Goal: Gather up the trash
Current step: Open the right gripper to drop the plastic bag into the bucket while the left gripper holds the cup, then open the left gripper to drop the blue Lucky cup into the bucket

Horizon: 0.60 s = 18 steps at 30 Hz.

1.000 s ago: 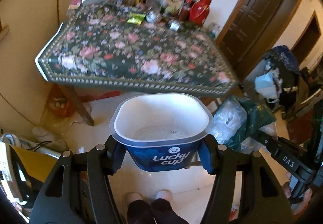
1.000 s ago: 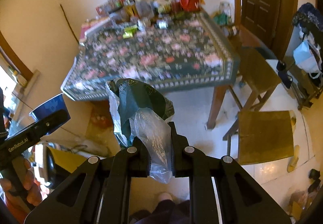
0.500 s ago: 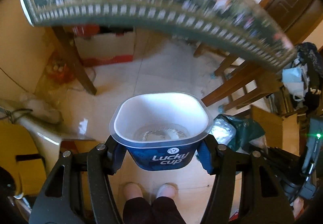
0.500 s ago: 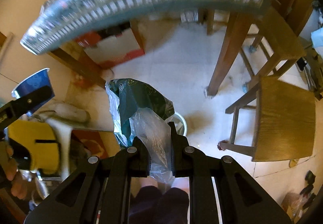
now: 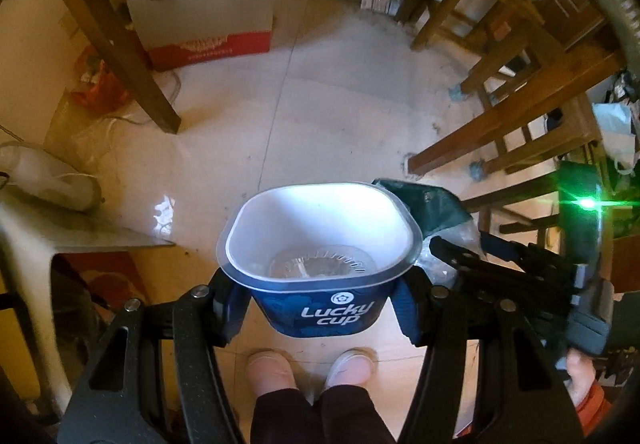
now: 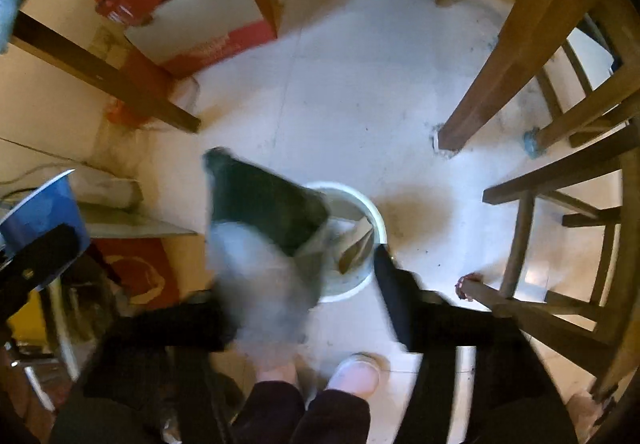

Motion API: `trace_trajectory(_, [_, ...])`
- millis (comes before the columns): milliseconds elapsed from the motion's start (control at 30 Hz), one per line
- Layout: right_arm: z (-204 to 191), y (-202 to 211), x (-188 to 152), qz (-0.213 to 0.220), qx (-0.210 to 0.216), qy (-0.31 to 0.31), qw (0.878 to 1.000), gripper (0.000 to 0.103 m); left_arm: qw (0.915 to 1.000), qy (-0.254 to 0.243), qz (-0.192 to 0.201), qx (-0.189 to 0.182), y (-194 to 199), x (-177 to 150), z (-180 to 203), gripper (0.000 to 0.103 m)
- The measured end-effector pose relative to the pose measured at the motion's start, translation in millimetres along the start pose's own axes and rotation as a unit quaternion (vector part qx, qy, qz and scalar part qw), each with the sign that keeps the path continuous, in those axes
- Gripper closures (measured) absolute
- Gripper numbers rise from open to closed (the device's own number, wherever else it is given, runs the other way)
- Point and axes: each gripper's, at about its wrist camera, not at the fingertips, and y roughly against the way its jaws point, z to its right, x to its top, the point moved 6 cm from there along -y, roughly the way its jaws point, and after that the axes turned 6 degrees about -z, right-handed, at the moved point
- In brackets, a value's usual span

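One cup (image 5: 320, 264) in left claw (image 5: 320, 308), one bag (image 6: 264, 232), one bin (image 6: 352, 240).

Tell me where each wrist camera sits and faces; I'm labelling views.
Left wrist: on the left gripper, facing down at the floor past the clamped cup; shoes show.
Right wrist: on the right gripper, facing down at the bin and bag; shoes show.
Shared: cup, bag, shoes, red-and-white box.

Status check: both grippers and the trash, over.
Left gripper shut on Lucky cup. Right gripper open, blurred; plastic bag dropping over white bin. Nothing blocks the bin.
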Motion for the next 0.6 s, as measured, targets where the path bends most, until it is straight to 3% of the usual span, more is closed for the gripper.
trace_trajectory(133, [15, -30, -7, -0.036, -0.029, -0.006, 0.999, 0.043, 0.9997, 0.002, -0.021, -0.008, -26, -5, 3, 0.043])
trace_trajectory(300, [29, -27, -13, -0.047, 0.003, -0.025, 0.999, 0.043, 0.9991, -0.009, -0.039, -0.011, -46, -9, 16, 0.043])
trace_trajectory(433, [28, -20, -11, -0.044, 0.018, -0.015, 0.999, 0.043, 0.9987, -0.013, -0.047, -0.014, -54, -10, 21, 0.043])
trace_trajectory(600, [32, -3, -9, -0.017, -0.001, -0.015, 1.0, 0.043, 0.9968, -0.025, -0.069, -0.033, -64, -10, 33, 0.043])
